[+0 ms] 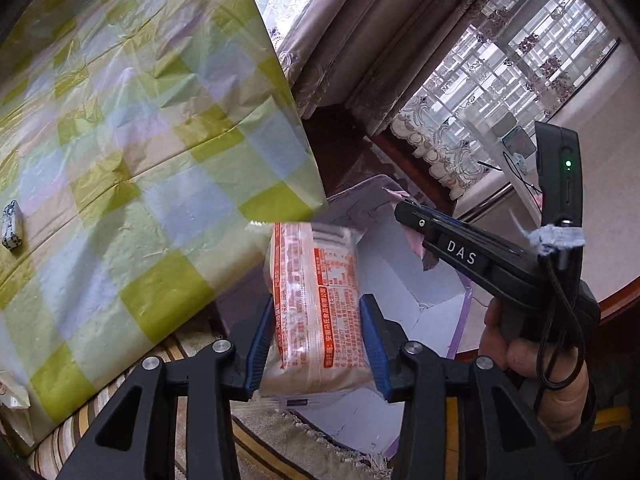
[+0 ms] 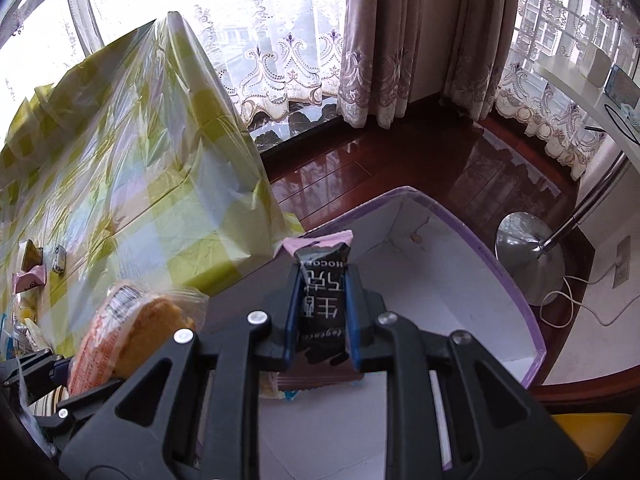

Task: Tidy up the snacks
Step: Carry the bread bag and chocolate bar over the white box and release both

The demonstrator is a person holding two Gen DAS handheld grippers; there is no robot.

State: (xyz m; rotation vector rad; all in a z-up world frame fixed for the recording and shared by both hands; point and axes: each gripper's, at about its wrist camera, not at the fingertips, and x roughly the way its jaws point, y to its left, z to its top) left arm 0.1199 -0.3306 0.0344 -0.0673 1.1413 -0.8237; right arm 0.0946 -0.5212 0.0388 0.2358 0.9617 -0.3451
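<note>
- Left gripper straddles orange-print cake packet beyond table edge; pad contact unclear.
- Right gripper pinches black chocolate bar over purple-rimmed box, whose inside is mostly free.

A lived-in room of a home

Lace sheers and heavy drapes fill the top of the frame; glossy wood floor below; checked tablecloth at left.
</note>
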